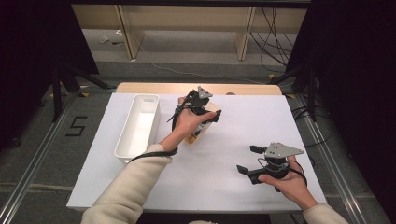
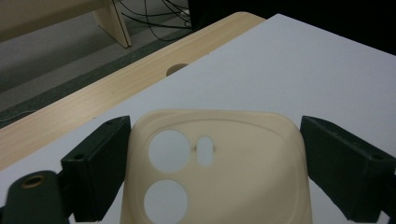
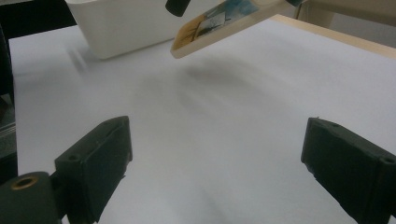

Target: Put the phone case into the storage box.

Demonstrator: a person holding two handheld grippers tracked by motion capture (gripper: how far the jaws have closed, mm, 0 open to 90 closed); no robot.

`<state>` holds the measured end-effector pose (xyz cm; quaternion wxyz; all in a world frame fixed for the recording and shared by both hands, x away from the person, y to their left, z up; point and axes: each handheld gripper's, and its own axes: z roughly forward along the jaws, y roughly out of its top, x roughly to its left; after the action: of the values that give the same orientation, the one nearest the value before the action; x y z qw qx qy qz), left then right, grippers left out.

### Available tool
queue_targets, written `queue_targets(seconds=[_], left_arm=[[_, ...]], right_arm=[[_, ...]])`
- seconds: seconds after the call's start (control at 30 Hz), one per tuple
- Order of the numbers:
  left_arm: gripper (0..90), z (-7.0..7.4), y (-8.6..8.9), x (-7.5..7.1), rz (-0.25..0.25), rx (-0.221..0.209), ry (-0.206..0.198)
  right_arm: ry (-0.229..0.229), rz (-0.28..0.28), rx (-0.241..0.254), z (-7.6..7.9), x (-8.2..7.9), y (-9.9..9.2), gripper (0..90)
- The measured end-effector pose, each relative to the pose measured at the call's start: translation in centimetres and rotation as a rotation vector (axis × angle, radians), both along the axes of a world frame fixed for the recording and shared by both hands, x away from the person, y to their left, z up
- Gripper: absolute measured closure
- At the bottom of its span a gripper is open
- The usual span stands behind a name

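- my left gripper sits over the middle of the worktop's far half, a little in from the far edge, and it carries the phone case.
- in the left gripper view the cream phone case lies between the two black jaws, its sides against both of them, so that gripper is closed on the case.
- the case shows two round camera holes and a small slot; its rounded end points away from the gripper, toward the worktop's far edge.
- in the right gripper view the phone case hangs tilted above the white sheet, clear of the surface, with a printed picture on its underside.
- my right gripper is near the front right corner of the worktop, well apart from the left one.
- its jaws stand wide apart with only bare white worktop between them; it holds nothing.
- a white bin stands along the worktop's left side, long axis running front to far edge, just beside my left forearm.
- the case is near the bin's far end, apart from it.
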<state>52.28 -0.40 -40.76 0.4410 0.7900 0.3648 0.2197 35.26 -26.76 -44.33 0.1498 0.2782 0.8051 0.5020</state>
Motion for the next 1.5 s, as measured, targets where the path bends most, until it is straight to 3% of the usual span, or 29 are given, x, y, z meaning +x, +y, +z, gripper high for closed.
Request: queue_targets(seconds=[0.33, 0.5, 1.5], left_arm=[[11.4, 0.9, 1.6, -0.5, 0.038, -0.03, -0.027], [11.4, 1.3, 2.3, -0.6, 0.046, -0.025, -0.041], [11.5, 3.5, 4.5, -0.8, 0.09, -0.071, -0.099]], right_arm=[[-0.005, -0.001, 0.002, 0.1, 0.0, 0.0, 9.6], [-0.006, -0.002, 0.001, 0.0, 0.0, 0.0, 9.6], [-0.007, -0.003, 0.002, 0.0, 0.0, 0.0, 9.6]])
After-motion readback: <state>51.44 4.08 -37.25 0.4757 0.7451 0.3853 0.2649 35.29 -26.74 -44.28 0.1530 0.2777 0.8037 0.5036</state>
